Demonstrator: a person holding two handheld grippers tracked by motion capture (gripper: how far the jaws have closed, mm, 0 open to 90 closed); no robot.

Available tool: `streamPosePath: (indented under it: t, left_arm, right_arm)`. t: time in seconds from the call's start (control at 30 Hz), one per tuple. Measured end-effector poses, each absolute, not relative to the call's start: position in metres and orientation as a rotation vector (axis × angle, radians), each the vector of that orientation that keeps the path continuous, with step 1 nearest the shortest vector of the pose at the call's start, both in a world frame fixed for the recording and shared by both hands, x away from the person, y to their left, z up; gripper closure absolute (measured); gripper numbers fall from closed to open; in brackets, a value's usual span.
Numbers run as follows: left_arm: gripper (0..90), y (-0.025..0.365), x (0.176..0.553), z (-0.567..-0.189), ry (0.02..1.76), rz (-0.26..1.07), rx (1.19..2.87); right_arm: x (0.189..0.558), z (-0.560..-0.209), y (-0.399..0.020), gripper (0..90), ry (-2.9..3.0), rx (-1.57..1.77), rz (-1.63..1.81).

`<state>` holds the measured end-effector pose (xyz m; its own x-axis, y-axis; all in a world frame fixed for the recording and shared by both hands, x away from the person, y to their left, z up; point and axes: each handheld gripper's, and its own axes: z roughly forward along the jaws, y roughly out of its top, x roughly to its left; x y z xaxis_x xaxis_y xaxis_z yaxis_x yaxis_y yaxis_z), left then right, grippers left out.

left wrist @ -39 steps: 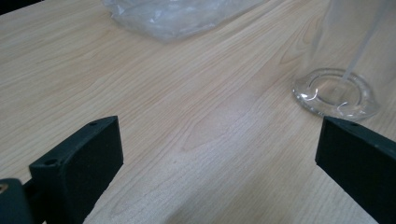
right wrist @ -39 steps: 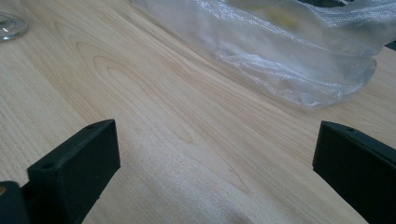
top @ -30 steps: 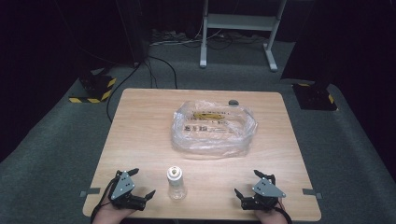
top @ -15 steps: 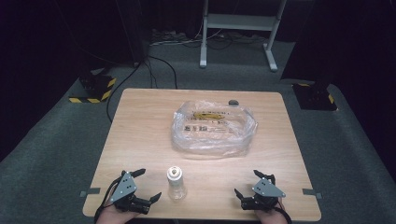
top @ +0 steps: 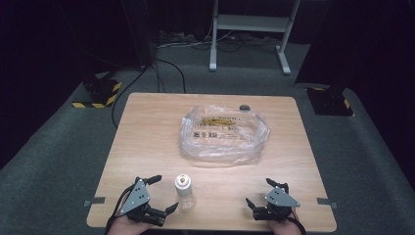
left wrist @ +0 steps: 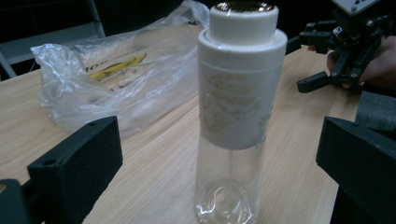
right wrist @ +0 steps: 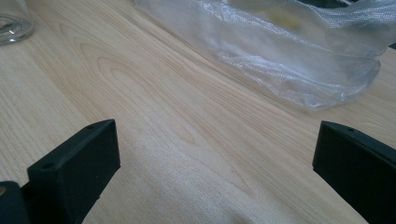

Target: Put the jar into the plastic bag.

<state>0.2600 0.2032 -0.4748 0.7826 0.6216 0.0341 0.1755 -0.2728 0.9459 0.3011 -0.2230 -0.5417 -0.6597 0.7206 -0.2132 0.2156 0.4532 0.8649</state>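
The clear bottle (top: 184,192) stood upright at the lower middle of the high view, between the wide-open jaws of the left gripper (top: 157,195); it looked empty, light, rigid and slick, best gripped at its white-labelled upper body. The right gripper (top: 264,193) gaped wide, holding nothing. The plastic bag (top: 224,132) blurred its contents.

Even overhead light brightens the wooden table (top: 147,147); the surroundings fall into darkness. Glare glints on the plastic bag (top: 222,134). Close gripper views are soft, with blurred lower edges.
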Motion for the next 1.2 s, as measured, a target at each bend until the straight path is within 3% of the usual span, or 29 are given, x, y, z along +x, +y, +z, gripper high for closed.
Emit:
streamPosePath:
  t: [0.63,1.2]
  left_arm:
    - [1.3,0.184,0.272,-0.468,0.616,0.427,1.788]
    - [20.2,0.176,0.279,-0.465,0.606,0.453,1.783]
  right_arm:
    - [0.301,-0.542,-0.223,0.4,2.142,0.764,1.165]
    - [0.301,-0.541,-0.226,0.4,2.133,0.777,1.193]
